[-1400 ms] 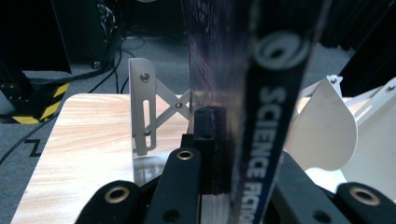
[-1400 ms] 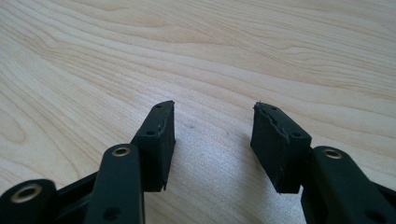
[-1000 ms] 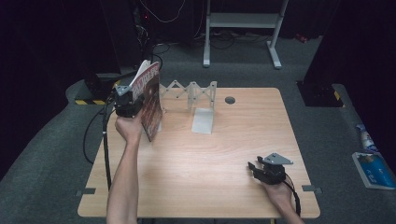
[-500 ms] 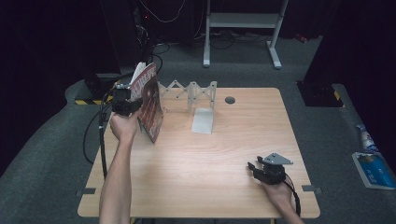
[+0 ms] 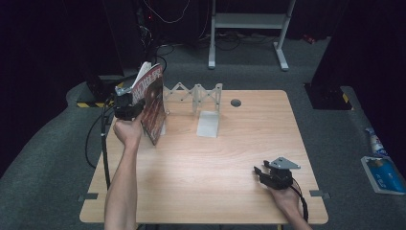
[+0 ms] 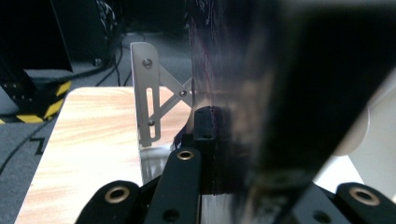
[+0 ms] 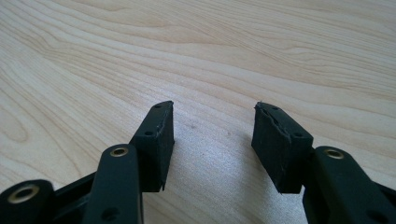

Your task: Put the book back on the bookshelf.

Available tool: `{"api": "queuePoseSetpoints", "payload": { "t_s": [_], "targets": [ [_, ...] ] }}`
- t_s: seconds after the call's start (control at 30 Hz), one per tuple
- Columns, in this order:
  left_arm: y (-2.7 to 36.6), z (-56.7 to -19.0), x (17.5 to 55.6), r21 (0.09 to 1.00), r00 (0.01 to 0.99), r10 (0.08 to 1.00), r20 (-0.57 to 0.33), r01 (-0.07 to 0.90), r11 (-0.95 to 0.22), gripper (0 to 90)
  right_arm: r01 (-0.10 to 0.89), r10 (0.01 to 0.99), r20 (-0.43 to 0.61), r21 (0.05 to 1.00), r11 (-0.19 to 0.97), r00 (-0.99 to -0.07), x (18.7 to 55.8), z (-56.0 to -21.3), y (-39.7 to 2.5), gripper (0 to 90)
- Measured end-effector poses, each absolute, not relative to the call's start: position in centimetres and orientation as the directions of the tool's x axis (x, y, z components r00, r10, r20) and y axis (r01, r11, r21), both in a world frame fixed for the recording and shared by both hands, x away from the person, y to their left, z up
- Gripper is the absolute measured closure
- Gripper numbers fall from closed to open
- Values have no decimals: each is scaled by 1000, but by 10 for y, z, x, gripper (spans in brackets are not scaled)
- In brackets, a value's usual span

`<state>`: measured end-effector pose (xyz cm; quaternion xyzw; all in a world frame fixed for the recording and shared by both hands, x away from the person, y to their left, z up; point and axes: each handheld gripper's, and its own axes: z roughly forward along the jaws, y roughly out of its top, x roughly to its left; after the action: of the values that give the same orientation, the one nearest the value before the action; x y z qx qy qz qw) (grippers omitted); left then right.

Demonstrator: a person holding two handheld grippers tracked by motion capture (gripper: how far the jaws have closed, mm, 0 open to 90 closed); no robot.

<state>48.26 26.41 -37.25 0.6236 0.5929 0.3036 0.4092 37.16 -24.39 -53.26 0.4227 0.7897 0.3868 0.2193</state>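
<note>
My left gripper [image 5: 125,106] is shut on a magazine [image 5: 152,103] with a dark red cover. It holds the magazine upright and slightly tilted over the table's back-left corner, at the left end of a folding metal rack [image 5: 194,93]. In the left gripper view the cover [image 6: 243,93] is blurred and pinched between the jaws of the left gripper [image 6: 233,140], with a rack upright [image 6: 147,93] just behind. My right gripper [image 5: 261,172] rests low near the front right edge. In the right gripper view it [image 7: 212,130] stands open over bare wood [image 7: 233,46].
The rack's white base plate [image 5: 208,124] lies mid-table at the back. A round cable hole [image 5: 235,102] sits behind it. A black cable [image 5: 103,143] hangs off the left edge. Blue packages [image 5: 380,167] lie on the floor at the right.
My left hand has shifted a little to the left with the magazine, which now leans slightly more. The right gripper has not moved.
</note>
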Motion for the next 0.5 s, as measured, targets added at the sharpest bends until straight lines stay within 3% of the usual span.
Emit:
{"api": "queuePoseSetpoints", "payload": {
  "t_s": [0.23, 0.5],
  "targets": [
    [263, -380, 481, 895, 126, 986, -106, 445, 39, 837, 497, 836, -20, 796, 345, -548, 372, -532, -244, 479],
    [270, -380, 480, 878, 113, 987, -110, 476, 43, 823, 495, 835, -21, 797, 346, -550, 372, -533, -244, 475]
  ]
}}
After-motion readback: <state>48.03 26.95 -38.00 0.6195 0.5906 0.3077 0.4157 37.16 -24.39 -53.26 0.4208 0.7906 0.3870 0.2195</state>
